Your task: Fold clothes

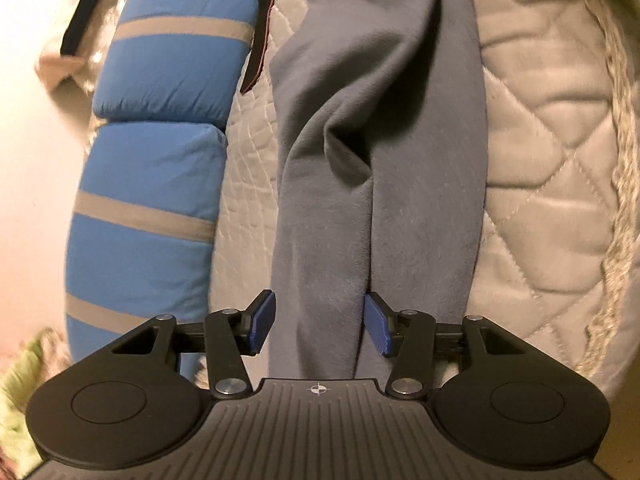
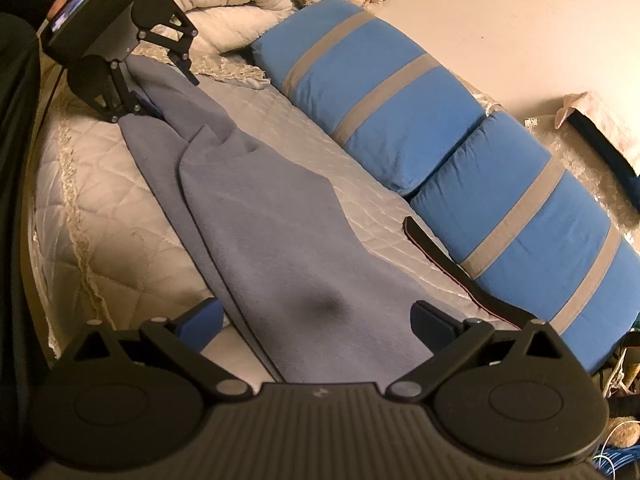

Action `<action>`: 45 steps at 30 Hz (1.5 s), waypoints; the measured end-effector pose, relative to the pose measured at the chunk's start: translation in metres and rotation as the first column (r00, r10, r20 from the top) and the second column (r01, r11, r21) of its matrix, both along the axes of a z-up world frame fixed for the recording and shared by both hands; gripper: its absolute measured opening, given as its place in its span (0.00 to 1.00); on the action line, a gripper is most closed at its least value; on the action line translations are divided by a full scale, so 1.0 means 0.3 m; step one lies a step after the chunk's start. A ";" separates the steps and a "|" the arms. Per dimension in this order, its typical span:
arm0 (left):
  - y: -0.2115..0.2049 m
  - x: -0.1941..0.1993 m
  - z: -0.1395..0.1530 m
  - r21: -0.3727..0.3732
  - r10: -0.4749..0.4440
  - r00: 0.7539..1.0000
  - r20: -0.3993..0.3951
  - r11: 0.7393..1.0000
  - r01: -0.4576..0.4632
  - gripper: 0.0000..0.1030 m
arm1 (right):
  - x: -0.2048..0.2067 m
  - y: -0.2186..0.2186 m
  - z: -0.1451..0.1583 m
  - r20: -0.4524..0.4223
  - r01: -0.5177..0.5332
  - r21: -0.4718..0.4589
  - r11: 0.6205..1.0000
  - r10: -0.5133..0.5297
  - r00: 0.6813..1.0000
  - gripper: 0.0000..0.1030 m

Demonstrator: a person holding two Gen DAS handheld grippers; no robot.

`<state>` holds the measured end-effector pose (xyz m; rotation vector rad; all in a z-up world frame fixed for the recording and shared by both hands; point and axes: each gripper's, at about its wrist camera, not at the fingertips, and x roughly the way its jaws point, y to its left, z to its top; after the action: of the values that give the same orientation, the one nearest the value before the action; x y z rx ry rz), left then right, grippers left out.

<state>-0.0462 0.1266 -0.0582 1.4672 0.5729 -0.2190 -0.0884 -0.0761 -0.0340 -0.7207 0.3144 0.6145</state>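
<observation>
So there's a grey-blue fleece garment [image 2: 276, 236] laid out long and narrow on a quilted cream bedspread [image 2: 104, 216], running from one gripper to the other. It's bunched into folds near the middle, with one edge doubled over.

The left gripper [image 1: 320, 326] sits at one end of it. Its jaws stand partly apart, and the cloth passes right between the blue pads [image 1: 264, 320], but I can't see them pinching it; there's a sliver of gap on each side. From the right wrist view, that same gripper is up in the far corner, right over the end of the garment.

The right gripper [image 2: 316, 320] is at the other end with jaws spread wide. The fabric lies between and under the fingers without the pads pressing on it.

Along the wall side there are two blue cushions with grey stripes [image 2: 440, 128], end to end. A dark strap [image 2: 440, 256] with a reddish edge lies just beside them on the bedspread.

As for writing or brands: nothing readable anywhere. The only mark is a little crosshair symbol [image 1: 319, 389] on the left gripper's body.
</observation>
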 end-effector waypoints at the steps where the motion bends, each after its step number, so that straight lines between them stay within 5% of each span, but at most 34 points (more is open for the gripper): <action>1: 0.000 -0.001 -0.004 0.013 -0.006 1.000 0.013 1.000 0.006 0.46 | 0.000 -0.001 0.000 0.001 0.001 0.000 1.000 -0.001 1.000 1.00; 5: 0.001 -0.022 0.007 0.006 -0.005 0.997 0.080 1.000 0.005 0.41 | 0.000 -0.002 -0.003 0.000 0.002 0.000 1.000 -0.002 1.000 1.00; 9: 0.013 -0.047 0.035 -0.016 0.002 0.996 0.093 1.000 0.000 0.03 | -0.002 0.001 -0.006 0.004 -0.002 -0.007 1.000 0.003 1.000 1.00; 24: 0.103 -0.210 0.195 -0.130 -0.015 1.000 0.027 0.991 0.019 0.02 | -0.001 0.007 -0.004 0.000 0.000 -0.007 1.000 0.000 1.000 1.00; 39: 0.117 -0.161 0.152 -0.152 0.080 0.991 -0.111 0.984 -0.096 0.05 | -0.019 0.035 0.015 -0.044 -0.072 0.084 0.994 0.076 0.996 1.00; 45: 0.124 -0.153 0.154 -0.191 0.103 0.991 -0.085 0.974 -0.117 0.04 | -0.027 0.111 -0.004 -0.010 -0.092 0.049 0.995 0.093 0.996 0.85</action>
<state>-0.0919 0.1637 -0.0121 1.2368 0.6722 -0.2370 -0.0967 -0.0427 -0.0353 -0.6881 0.2781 0.7127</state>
